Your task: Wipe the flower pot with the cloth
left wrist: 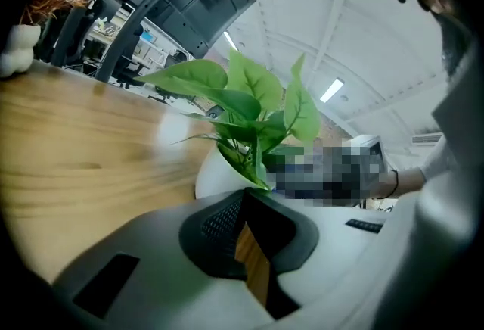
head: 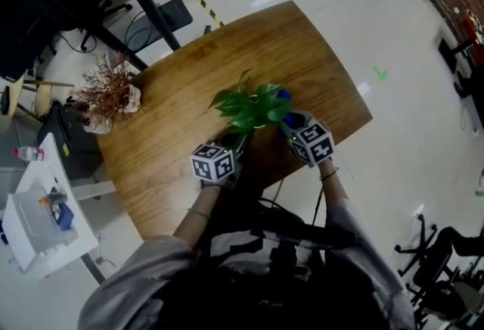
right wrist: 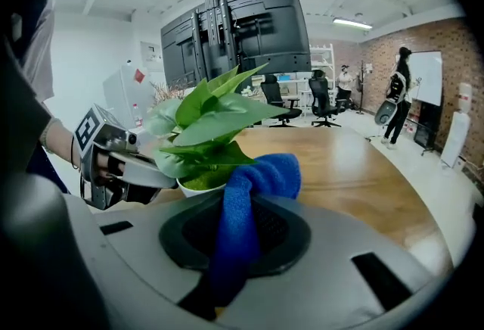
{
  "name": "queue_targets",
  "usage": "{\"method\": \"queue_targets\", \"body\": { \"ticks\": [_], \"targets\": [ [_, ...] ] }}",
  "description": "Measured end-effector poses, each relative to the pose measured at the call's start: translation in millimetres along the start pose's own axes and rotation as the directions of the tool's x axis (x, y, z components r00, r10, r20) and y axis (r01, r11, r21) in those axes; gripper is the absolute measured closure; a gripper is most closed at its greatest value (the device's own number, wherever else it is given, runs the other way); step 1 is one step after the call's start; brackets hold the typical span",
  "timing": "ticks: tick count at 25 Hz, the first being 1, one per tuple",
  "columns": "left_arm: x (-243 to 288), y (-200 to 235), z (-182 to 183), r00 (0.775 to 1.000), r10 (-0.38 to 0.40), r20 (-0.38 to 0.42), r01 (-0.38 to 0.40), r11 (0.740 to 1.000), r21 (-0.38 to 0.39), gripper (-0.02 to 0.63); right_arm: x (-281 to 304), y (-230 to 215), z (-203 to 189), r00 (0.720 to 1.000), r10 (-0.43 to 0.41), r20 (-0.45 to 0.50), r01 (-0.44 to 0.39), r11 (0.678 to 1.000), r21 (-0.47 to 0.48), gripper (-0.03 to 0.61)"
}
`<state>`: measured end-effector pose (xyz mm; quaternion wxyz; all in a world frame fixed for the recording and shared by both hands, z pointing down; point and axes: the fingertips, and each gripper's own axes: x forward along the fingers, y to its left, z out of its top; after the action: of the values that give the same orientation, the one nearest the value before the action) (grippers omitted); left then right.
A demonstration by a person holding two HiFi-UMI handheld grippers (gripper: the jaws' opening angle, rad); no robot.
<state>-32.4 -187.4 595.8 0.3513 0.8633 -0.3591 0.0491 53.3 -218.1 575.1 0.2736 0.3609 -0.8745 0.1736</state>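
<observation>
- Flower pot (left wrist: 215,174): white and round, standing on the wooden tabletop (head: 302,56) near the edge where the person stands, between the two hand-held grippers.
- Green leafy plant (right wrist: 212,119) grows from the flower pot, and its broad leaves spread over the rim and hide most of it in the head view.
- Left hand-held gripper (left wrist: 246,197) sits just on the person's left of the flower pot, pointing at its side. Its jaws are drawn together at the tips with only a thin sliver of tabletop showing between them, and they hold nothing. Whether the tips touch the flower pot is not clear.
- Right hand-held gripper (right wrist: 243,209) sits on the opposite side of the flower pot, close against it, with its jaws clamped on a blue cloth (right wrist: 265,173).
- The cloth's bunched end sticks out past the jaw tips, level with the flower pot's rim and right beside it, under the leaves.
- Dried brown plant (head: 106,90) stands well apart from the flower pot, at the tabletop's far left edge.
- Beyond the flower pot in the right gripper view, black screens on a stand (right wrist: 234,26) rise behind the tabletop.
- Office chairs (right wrist: 321,98) and a standing person (right wrist: 399,94) are much farther off, near a brick wall.
</observation>
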Motion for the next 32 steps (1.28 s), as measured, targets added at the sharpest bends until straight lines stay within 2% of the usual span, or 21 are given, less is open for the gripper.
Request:
{"method": "queue_targets", "body": {
  "ticks": [7,13,25,28,32],
  "targets": [
    [-6.9,22.0,13.2,0.997,0.03,0.067,-0.026,0.998,-0.059,0.609,14.2,19.2,-15.1,0.998,0.041,-0.041,-0.042,0.999,-0.018,0.518],
    [-12.7,35.5,25.9,0.989,0.066,0.134,-0.051,0.992,-0.111,0.609,20.2,56.2,-25.1,0.991,0.107,-0.075,-0.107,0.994,-0.002,0.518],
    [-26.5,55.9,46.5,0.963,0.117,0.242,-0.076,0.982,-0.175,0.609,30.0,84.6,-34.7,0.983,0.159,-0.094,-0.159,0.987,0.013,0.518],
    [-34.9,55.0,45.5,0.964,0.131,0.231,-0.093,0.982,-0.166,0.609,17.9,68.3,-37.9,0.988,0.126,-0.091,-0.125,0.992,0.018,0.518],
    [-40.1,48.6,31.4,0.977,0.138,0.163,-0.119,0.985,-0.125,0.609,5.8,36.3,-27.2,0.994,0.071,-0.084,-0.074,0.997,-0.03,0.518]
  ]
}}
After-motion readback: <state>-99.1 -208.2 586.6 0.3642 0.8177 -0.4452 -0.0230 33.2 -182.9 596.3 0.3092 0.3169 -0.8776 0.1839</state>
